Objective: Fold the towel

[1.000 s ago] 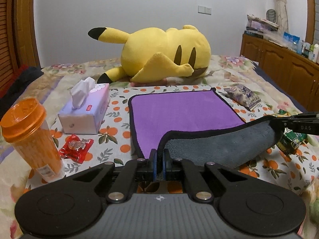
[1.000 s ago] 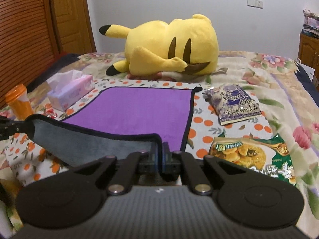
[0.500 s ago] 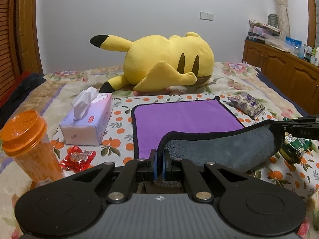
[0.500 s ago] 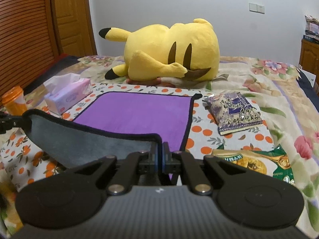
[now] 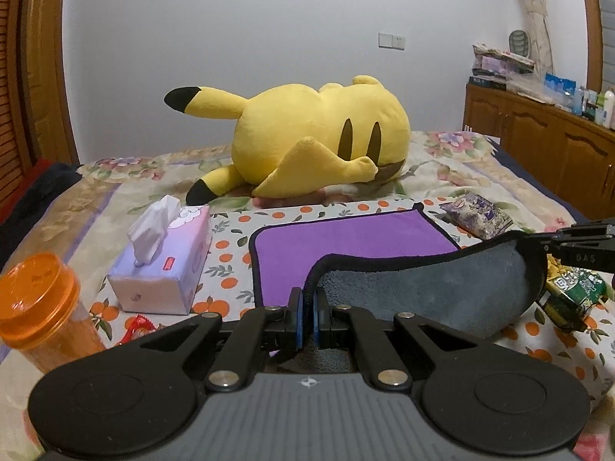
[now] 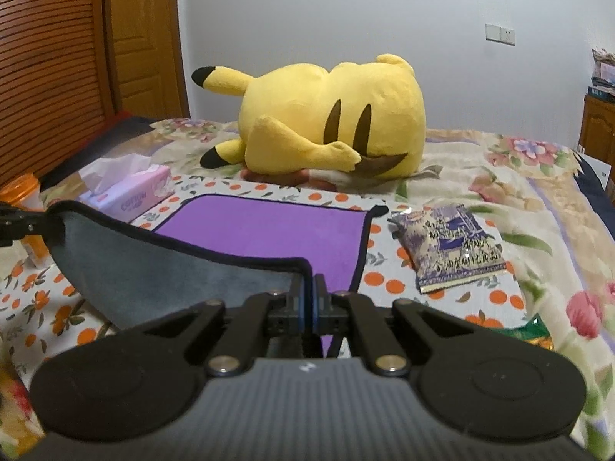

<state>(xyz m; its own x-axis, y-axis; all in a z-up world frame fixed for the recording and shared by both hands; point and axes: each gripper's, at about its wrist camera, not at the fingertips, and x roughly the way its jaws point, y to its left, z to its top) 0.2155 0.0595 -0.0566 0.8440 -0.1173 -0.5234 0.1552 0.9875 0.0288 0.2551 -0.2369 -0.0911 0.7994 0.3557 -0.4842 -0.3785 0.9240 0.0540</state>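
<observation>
- The left gripper has its blue-padded fingers pressed together on the near left corner of the towel, pinching the black hem.
- The right gripper pinches the near right corner the same way; in the left wrist view its black fingers show at 3 o'clock, clamped on the hem.
- The towel lies on the bed — its far half flat, purple side up, on an orange-dotted cloth.
- Its near half hangs lifted between the two grippers, grey underside facing the cameras, the black edge sagging in a shallow curve.
- A yellow plush toy lies on its side at 12 o'clock beyond the towel, apart from it.
- A tissue box sits at about 10 o'clock of the towel in the left wrist view, near its left edge but not touching.
- An orange-lidded cup stands upright at 9 o'clock, just beside a red wrapper.
- A purple snack bag lies at 2 o'clock in the right wrist view, just beside the towel's right edge.
- A green packet lies at 3 o'clock in the left wrist view — partly hidden behind the lifted grey fold.
- A wooden cabinet stands along the right side of the bed.
</observation>
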